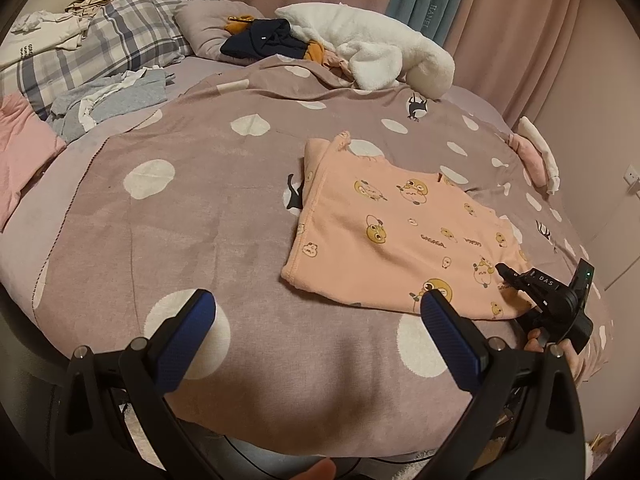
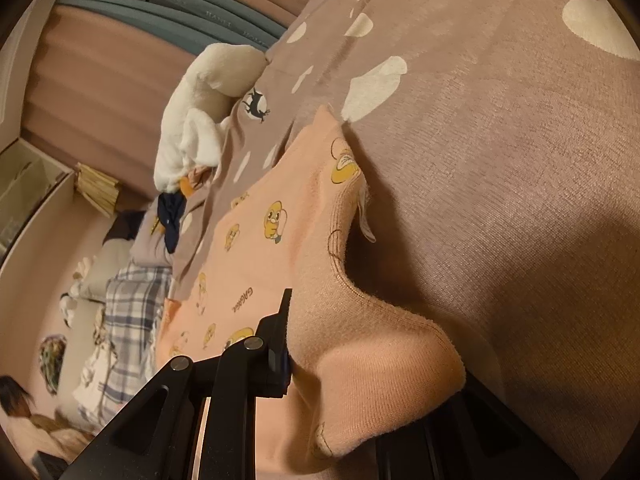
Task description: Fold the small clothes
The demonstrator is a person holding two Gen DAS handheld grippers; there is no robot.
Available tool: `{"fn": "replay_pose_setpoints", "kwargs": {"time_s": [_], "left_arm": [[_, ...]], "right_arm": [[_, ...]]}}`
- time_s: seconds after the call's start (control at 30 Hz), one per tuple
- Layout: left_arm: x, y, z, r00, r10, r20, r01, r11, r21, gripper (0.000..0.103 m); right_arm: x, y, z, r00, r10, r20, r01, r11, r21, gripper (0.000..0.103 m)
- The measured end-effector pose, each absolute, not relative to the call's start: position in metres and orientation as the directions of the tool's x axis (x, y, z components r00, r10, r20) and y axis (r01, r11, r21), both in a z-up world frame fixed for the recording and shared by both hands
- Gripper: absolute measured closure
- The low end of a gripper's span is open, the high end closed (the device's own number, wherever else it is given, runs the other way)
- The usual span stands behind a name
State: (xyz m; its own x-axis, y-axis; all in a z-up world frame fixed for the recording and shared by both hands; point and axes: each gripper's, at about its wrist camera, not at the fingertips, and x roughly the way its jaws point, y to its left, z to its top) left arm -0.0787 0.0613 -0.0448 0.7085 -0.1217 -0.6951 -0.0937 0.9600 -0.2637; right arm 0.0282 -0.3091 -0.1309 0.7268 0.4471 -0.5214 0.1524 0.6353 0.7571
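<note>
A small peach-pink garment (image 1: 392,232) with yellow cartoon prints lies spread on the mauve spotted bedspread (image 1: 224,216), right of centre. In the left wrist view my left gripper (image 1: 320,320) hovers open over the bedspread's near edge; nothing is between its blue pads (image 1: 192,336), and its right pad sits just short of the garment's near hem. My right gripper (image 1: 505,270) is at the garment's near right corner. In the right wrist view, which is rolled sideways, the right gripper (image 2: 294,320) is shut on the garment (image 2: 360,320). The lifted fabric drapes over and hides one finger.
A white fleece garment (image 1: 360,40), dark navy clothes (image 1: 264,40) and a plaid pillow (image 1: 100,40) lie at the far side. Grey clothes (image 1: 112,100) and a pink cloth (image 1: 20,152) sit at the left. Folded pink and white items (image 1: 536,152) rest at the right edge. Curtains (image 1: 500,8) hang behind.
</note>
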Motion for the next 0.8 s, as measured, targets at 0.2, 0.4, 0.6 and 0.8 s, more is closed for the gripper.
{"fn": "replay_pose_setpoints", "kwargs": {"time_s": [0.2,0.4,0.6,0.8], "left_arm": [[-0.085,0.071,-0.043,0.711,-0.106,-0.695,-0.109,0.96,-0.258,0.0],[-0.09,0.081,-0.032,0.736,-0.129,-0.664,-0.117,0.942,-0.313,0.0],[-0.097,0.078,-0.025,0.743,-0.121,-0.658,-0.108,0.949,-0.296,0.0],[-0.105,0.078,-0.022,0.753,-0.106,-0.65,-0.107,0.954,-0.279,0.0]], "right_arm": [[0.032,-0.316,-0.132,0.717,0.477,-0.509,0.181,0.577,0.796,0.092],[0.031,-0.316,-0.134,0.728,0.488,-0.483,0.153,0.571,0.807,0.092],[0.032,-0.316,-0.134,0.73,0.49,-0.477,0.142,0.574,0.807,0.092],[0.032,-0.316,-0.134,0.731,0.495,-0.47,0.133,0.572,0.809,0.092]]}}
